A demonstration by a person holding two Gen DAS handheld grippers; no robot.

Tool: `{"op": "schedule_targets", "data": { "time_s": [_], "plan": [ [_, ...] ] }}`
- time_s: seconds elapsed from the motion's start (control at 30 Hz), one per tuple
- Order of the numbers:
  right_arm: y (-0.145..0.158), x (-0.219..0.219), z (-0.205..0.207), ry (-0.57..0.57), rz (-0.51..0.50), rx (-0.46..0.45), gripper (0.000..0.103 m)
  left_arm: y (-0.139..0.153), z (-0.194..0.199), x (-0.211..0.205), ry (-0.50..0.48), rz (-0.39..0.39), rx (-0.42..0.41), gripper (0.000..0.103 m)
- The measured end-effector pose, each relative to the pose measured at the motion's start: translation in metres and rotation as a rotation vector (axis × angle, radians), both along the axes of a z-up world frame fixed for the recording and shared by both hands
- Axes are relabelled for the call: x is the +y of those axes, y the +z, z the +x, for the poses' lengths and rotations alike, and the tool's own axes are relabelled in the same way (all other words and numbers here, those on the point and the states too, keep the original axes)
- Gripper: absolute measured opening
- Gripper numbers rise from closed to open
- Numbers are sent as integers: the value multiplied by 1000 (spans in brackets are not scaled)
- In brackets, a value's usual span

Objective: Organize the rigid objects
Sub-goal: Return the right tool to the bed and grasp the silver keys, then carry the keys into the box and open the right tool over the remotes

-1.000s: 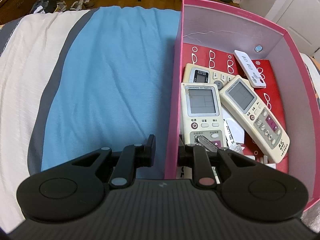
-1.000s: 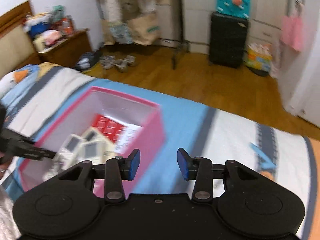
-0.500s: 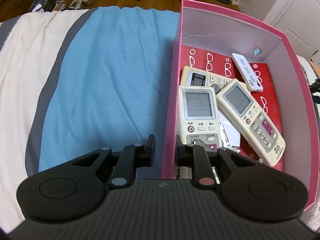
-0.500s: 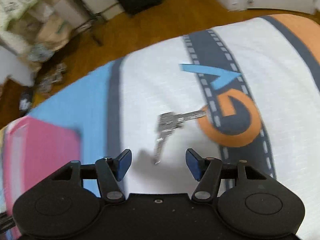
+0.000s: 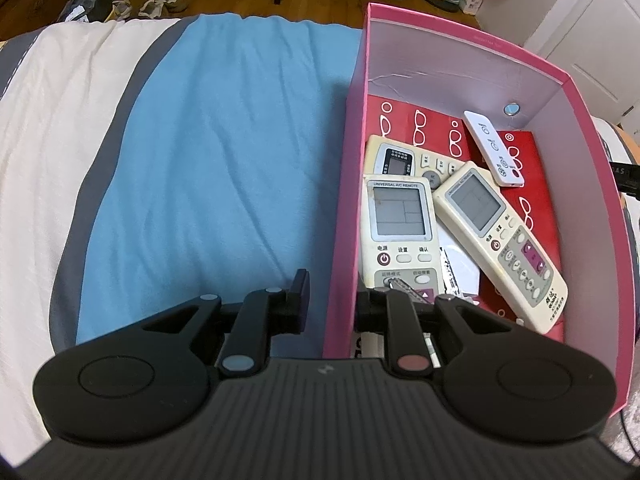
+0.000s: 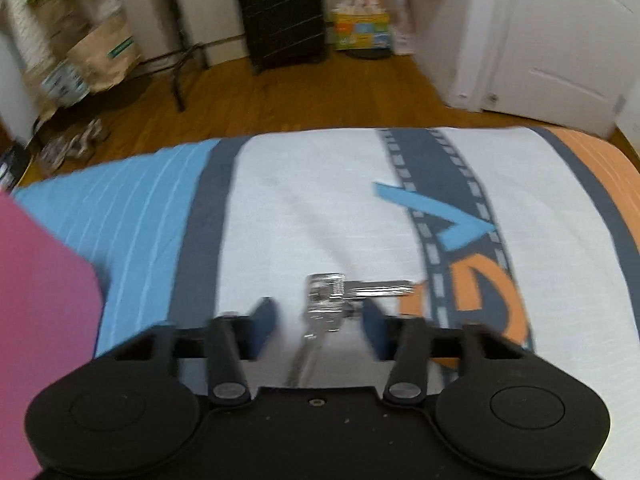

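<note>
A pink box (image 5: 346,184) stands on the bed and holds several white remote controls (image 5: 396,224), a small slim white remote (image 5: 494,148) and a metal key (image 5: 408,290). My left gripper (image 5: 332,304) straddles the box's left wall, one finger outside and one inside, shut on that wall. In the right wrist view a bunch of silver keys (image 6: 326,300) lies on the white part of the bedspread. My right gripper (image 6: 320,330) is open, its blue pads either side of the keys and not touching them. The pink box's corner (image 6: 44,280) shows at the left.
The bedspread (image 5: 208,168) has blue, grey and cream stripes, with an orange and dark printed pattern (image 6: 472,276) right of the keys. Beyond the bed's edge are a wooden floor (image 6: 304,96), a black suitcase (image 6: 280,12) and a white door (image 6: 560,60).
My right gripper has swung away from the box to the keys and come down close over them. My left gripper has stayed on the box wall, the box shifting slightly.
</note>
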State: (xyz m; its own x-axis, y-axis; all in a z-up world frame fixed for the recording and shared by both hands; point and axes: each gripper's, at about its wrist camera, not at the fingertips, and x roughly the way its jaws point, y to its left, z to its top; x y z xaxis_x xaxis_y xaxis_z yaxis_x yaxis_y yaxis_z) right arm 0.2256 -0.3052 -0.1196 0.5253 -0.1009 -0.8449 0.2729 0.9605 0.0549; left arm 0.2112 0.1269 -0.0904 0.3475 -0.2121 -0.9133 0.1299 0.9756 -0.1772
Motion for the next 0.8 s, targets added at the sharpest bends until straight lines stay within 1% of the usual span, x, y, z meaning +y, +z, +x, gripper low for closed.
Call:
{"op": "schedule_targets", "data": {
  "time_s": [0.1,0.17,0.27,0.4,0.53,0.67,0.73,0.8],
  "plan": [
    [4,-15,-2,-58,63,0,12,1,0,2,6,-5,3,20],
    [6,-20,-7,-76,102,2,11,1,-1,2,9,-8,4,20],
    [11,-19,-14,-74,118,-4,11,1,-2,2,10,-7,3,20],
    [25,-17,-28,-63,169,-53,11,1,-2,2,10,-9,3,20],
    [47,-17,-47,-50,220,-149,11,1,-2,2,12,-11,5,20],
    [73,-5,-75,4,232,-275,11,1,-2,3,13,-10,4,20],
    [86,3,-88,24,217,-338,11,1,-3,3,16,-10,1,20],
    [99,13,-96,59,184,-380,11,0,-3,5,33,-23,7,20]
  ]
}}
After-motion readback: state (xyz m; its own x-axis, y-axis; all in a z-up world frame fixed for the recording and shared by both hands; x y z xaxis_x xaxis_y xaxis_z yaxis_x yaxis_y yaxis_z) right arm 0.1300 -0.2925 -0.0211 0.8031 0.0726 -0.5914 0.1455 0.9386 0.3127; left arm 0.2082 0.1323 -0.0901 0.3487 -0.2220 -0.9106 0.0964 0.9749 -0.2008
